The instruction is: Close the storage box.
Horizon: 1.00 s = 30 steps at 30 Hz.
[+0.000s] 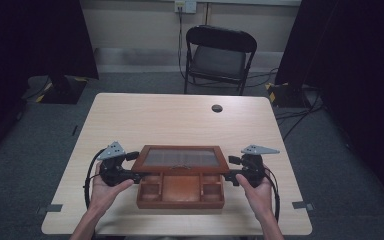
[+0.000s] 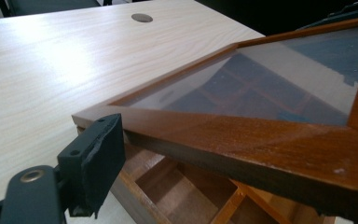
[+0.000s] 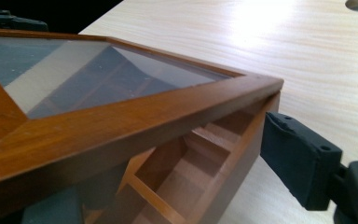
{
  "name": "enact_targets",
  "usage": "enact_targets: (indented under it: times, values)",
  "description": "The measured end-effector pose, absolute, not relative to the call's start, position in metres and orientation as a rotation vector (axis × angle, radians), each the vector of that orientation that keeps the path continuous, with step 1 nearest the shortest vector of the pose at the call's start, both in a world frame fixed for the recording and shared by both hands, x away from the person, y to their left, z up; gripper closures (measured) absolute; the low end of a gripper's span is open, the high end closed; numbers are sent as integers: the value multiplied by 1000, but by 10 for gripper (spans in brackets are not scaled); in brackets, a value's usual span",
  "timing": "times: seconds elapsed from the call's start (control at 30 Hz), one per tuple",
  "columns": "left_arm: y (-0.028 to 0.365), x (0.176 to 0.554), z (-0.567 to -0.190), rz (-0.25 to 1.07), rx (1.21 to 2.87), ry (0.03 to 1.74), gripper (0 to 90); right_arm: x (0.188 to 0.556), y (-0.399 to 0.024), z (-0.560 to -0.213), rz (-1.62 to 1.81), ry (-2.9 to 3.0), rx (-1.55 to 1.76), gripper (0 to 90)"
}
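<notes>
Pale wooden table (image 1: 180,117) at 6 o'clock: wooden box (image 1: 180,192) whose rigid, breakable glass lid (image 1: 181,158) is clamped at its frame corners by left gripper (image 1: 130,175) and right gripper (image 1: 232,174).

Glossy brown wooden box (image 1: 180,192) with glass-panelled lid (image 1: 181,158) on pale matt wood-grain table (image 1: 170,117).

A pale wood-grain table (image 1: 180,117) with a round cable hole (image 1: 217,108) stands on grey carpet (image 1: 40,150). Behind it a black folding chair (image 1: 219,57) faces the table, before a light wall with a socket (image 1: 185,5). Dark curtains (image 1: 25,40) hang at both sides; cables (image 1: 300,115) trail over the floor at right.
</notes>
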<state>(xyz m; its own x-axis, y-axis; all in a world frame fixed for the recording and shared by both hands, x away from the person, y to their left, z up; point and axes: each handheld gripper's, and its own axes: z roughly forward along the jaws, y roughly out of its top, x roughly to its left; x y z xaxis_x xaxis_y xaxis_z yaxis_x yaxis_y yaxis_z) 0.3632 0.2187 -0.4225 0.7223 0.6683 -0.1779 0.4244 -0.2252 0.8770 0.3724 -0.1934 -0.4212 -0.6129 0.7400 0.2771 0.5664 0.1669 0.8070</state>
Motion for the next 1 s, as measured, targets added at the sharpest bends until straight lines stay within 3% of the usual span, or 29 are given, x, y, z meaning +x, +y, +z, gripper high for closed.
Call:
enact_targets:
  times: [0.43, 0.7, 1.0]
  values:
    - [221, 358, -431, 287, 1857, 844, 168, 368, -220, -429, 1311, 2245, 1338, 325]
    - [220, 356, -434, 288, 1874, 835, 166, 372, -226, -398, 1345, 2191, 1286, 355]
    - [220, 355, -439, 275, 1865, 837, 158, 365, -185, -361, 1447, 2285, 1101, 318]
